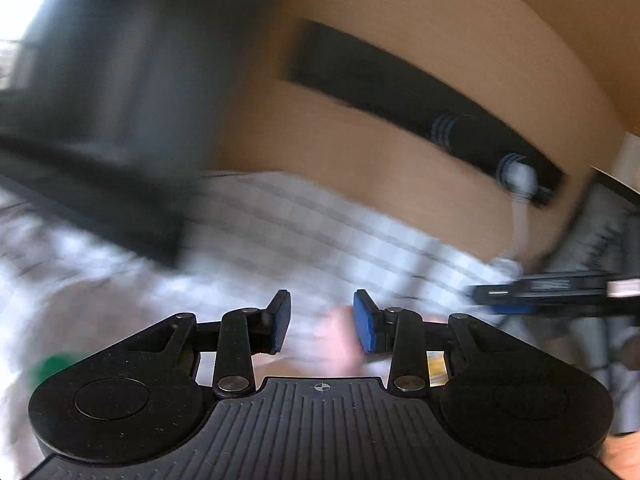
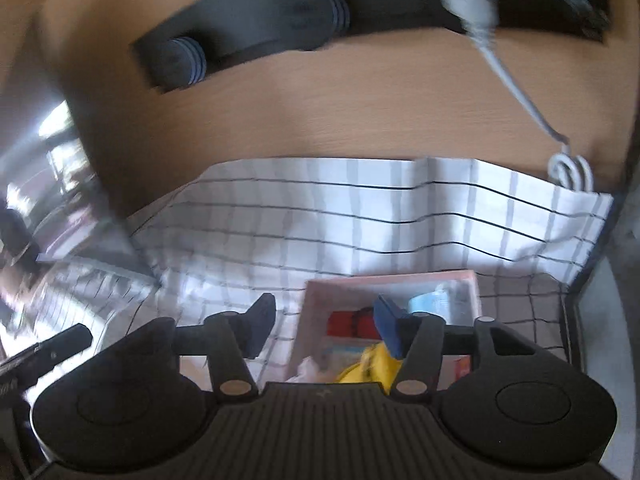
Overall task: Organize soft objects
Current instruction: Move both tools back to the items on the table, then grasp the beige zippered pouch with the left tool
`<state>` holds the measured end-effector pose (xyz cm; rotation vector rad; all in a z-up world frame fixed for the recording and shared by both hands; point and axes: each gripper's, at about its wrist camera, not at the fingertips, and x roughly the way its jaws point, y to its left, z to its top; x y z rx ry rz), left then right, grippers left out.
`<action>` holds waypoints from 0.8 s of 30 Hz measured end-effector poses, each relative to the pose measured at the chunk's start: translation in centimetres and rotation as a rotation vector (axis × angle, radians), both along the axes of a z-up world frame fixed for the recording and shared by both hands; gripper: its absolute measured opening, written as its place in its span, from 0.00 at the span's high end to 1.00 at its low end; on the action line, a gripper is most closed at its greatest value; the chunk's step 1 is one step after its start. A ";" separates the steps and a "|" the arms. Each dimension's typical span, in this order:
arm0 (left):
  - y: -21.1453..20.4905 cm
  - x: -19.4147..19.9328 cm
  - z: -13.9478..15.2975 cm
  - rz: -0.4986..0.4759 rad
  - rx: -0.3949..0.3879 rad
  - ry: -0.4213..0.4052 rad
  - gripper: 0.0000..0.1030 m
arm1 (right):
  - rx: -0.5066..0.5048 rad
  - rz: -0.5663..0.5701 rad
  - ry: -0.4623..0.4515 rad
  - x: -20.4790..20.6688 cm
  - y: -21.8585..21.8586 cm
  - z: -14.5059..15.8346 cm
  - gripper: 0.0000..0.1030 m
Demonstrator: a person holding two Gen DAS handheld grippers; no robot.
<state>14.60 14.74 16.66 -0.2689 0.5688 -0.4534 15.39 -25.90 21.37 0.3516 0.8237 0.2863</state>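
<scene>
- Soft objects sat in a pink box [image 2: 390,280] on the checked cloth [image 2: 360,216], seen clearly only from the right wrist: a yellow piece [image 2: 370,364] nearest the camera, a red item [image 2: 352,324] behind it and a pale blue one [image 2: 430,304] toward the far corner.
- Right gripper [image 2: 326,328] hovered over the near edge of that box with its fingers spread apart and nothing between them; the blue pad [image 2: 390,328] overlapped the yellow piece in view, though contact could not be told.
- Left gripper [image 1: 322,320] also stood with fingers apart and empty, above the same cloth [image 1: 280,232]; its view was heavily blurred and gave only a pinkish smear [image 1: 340,344] between the pads.
- Only the left view caught a green patch [image 1: 50,366] at lower left and the other gripper's dark body [image 1: 552,292] entering from the right.
- Both views showed the wooden tabletop [image 2: 360,108] beyond the cloth, with a black strip [image 2: 280,20] and a white cable [image 2: 516,88] coiled at the cloth's far corner.
</scene>
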 end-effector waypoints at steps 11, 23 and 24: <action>9.9 -5.0 -10.1 0.187 -0.163 0.290 0.63 | -0.073 0.378 -0.003 -6.3 13.2 -3.2 0.37; 12.2 -3.6 -15.0 0.240 -0.339 0.414 0.63 | -0.154 0.315 0.048 -6.7 20.8 -9.5 0.77; 12.3 -3.2 -15.1 0.232 -0.352 0.422 0.63 | -0.166 0.315 0.054 -6.6 21.2 -9.8 0.77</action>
